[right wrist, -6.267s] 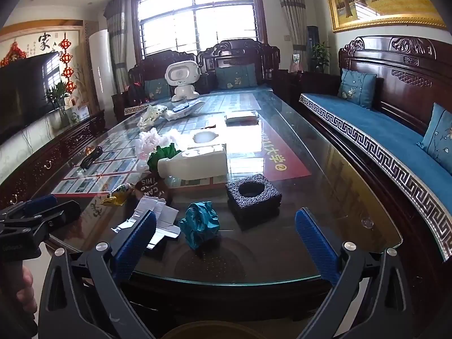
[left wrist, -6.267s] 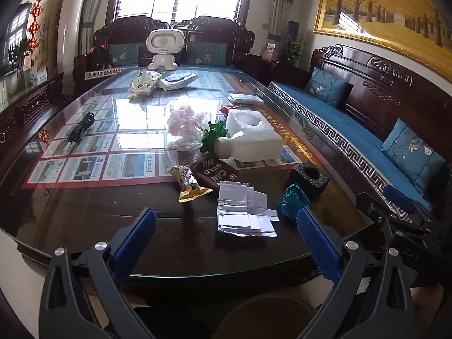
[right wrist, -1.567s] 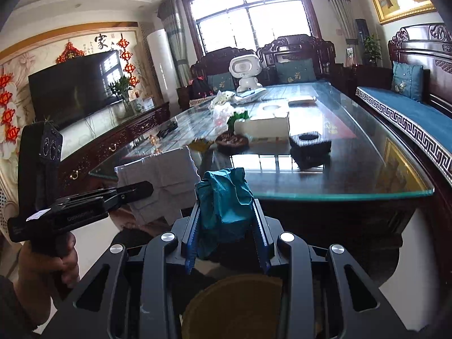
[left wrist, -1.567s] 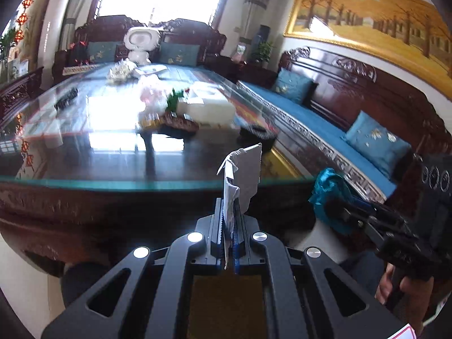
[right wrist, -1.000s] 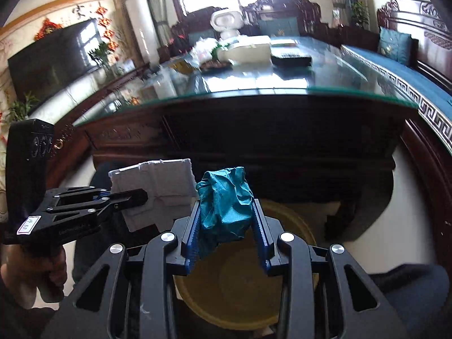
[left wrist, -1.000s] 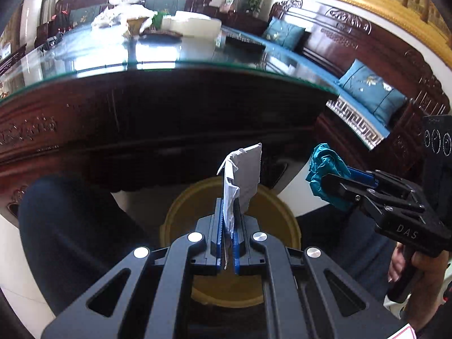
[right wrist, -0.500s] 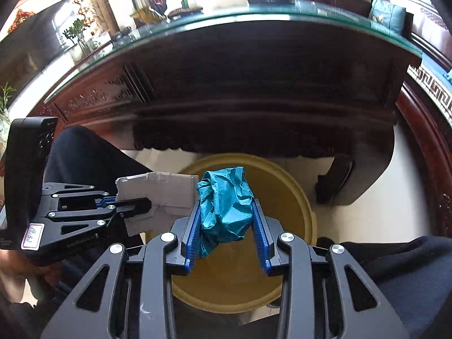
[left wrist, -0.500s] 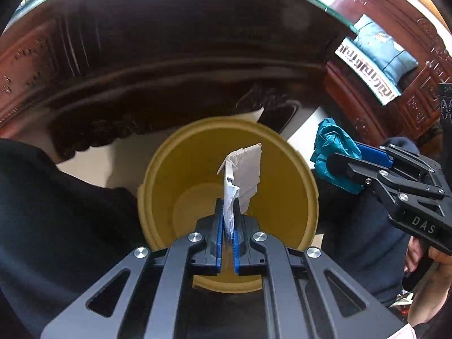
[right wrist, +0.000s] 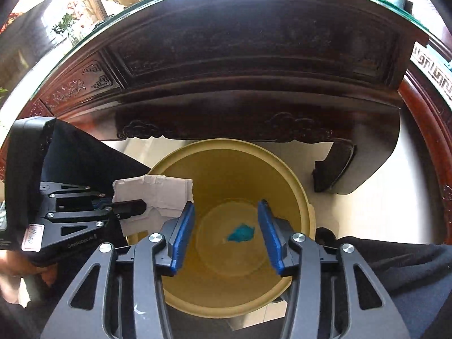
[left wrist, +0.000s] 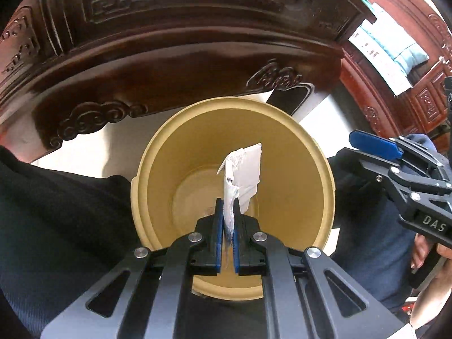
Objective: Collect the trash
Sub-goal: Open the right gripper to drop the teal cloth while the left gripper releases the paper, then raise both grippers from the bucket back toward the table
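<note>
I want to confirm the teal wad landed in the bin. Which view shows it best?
The right wrist view: the teal wad lies on the bottom of the yellow bin, seen between the opening jaws of the right hand-held gripper. In the left wrist view, folded paper blocks the bin's bottom, and no wad shows.

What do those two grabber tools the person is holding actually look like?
Both are black plastic frames with cut-out struts, silver screw heads and two flat blue fingers. The left gripper carries a white label with handwriting and small printed lettering on its side; the right gripper has "DAS" printed in white.
</note>
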`<state>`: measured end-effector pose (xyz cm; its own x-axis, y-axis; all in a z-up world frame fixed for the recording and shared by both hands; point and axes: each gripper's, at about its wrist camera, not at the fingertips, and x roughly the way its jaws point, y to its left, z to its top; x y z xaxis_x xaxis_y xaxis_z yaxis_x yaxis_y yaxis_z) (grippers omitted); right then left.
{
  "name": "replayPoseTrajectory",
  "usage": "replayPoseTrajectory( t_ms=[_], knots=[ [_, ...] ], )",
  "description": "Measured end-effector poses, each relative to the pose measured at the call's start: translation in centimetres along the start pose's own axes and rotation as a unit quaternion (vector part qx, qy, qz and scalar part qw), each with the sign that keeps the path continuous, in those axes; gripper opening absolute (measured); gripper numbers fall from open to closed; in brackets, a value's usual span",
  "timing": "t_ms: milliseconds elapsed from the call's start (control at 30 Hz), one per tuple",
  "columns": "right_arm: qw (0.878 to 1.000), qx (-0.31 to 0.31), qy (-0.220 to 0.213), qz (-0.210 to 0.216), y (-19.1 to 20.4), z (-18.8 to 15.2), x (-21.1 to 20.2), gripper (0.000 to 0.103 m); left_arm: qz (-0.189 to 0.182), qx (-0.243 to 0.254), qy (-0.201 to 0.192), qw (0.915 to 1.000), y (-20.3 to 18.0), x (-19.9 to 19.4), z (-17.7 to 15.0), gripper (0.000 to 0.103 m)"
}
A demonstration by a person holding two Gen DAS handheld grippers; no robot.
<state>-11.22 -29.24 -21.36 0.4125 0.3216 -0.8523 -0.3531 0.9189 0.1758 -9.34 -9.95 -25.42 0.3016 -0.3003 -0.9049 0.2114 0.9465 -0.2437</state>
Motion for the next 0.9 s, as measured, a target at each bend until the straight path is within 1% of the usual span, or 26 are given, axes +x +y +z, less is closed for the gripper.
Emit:
replayPoseTrajectory(
  t_ms=[267,300,367,433,467,500,567,633,700,767,900],
  knots=[
    [1.0,0.007,0.004,-0.009,-0.8,0.0,-0.2,0.046,-0.004,0.008,0.016,0.9998,-0.4,1.1,0.6,0.007],
    [1.0,0.008,0.003,-0.01,-0.9,0.0,-0.3,0.047,-0.005,0.009,0.018,0.9998,-0.4,1.2,0.7,0.008],
    [1.0,0.011,0.0,-0.011,-1.3,0.0,-0.5,0.048,-0.01,0.005,0.021,0.9997,-0.4,1.4,1.0,0.016],
    [1.0,0.013,-0.001,-0.013,-1.5,0.1,-0.6,0.049,-0.006,0.0,0.017,0.9998,-0.4,1.4,1.2,0.077],
    [1.0,0.014,-0.002,-0.013,-1.6,0.1,-0.6,0.049,-0.002,-0.002,0.007,1.0,-0.4,1.2,1.3,0.081],
    [1.0,0.015,-0.001,-0.012,-1.7,0.0,-0.6,0.049,-0.003,-0.001,0.0,1.0,-0.5,1.1,1.4,0.078],
    [1.0,0.015,-0.001,-0.009,-1.8,0.0,-0.6,0.049,0.001,0.007,-0.001,1.0,-0.9,1.0,1.6,0.078],
    [1.0,0.015,0.0,-0.007,-1.7,0.0,-0.5,0.049,0.003,0.006,-0.002,1.0,-1.0,0.9,1.7,0.076],
    [1.0,0.014,-0.001,-0.005,-1.8,0.1,-0.5,0.049,0.002,0.003,-0.002,1.0,-1.0,0.7,1.9,0.076],
    [1.0,0.013,-0.003,-0.004,-1.7,0.2,-0.6,0.049,0.013,0.007,-0.007,0.9999,-1.1,0.5,2.0,0.076],
    [1.0,0.009,-0.005,-0.005,-1.7,0.3,-0.7,0.049,0.016,0.004,-0.013,0.9998,-1.0,0.1,2.2,0.076]
  ],
)
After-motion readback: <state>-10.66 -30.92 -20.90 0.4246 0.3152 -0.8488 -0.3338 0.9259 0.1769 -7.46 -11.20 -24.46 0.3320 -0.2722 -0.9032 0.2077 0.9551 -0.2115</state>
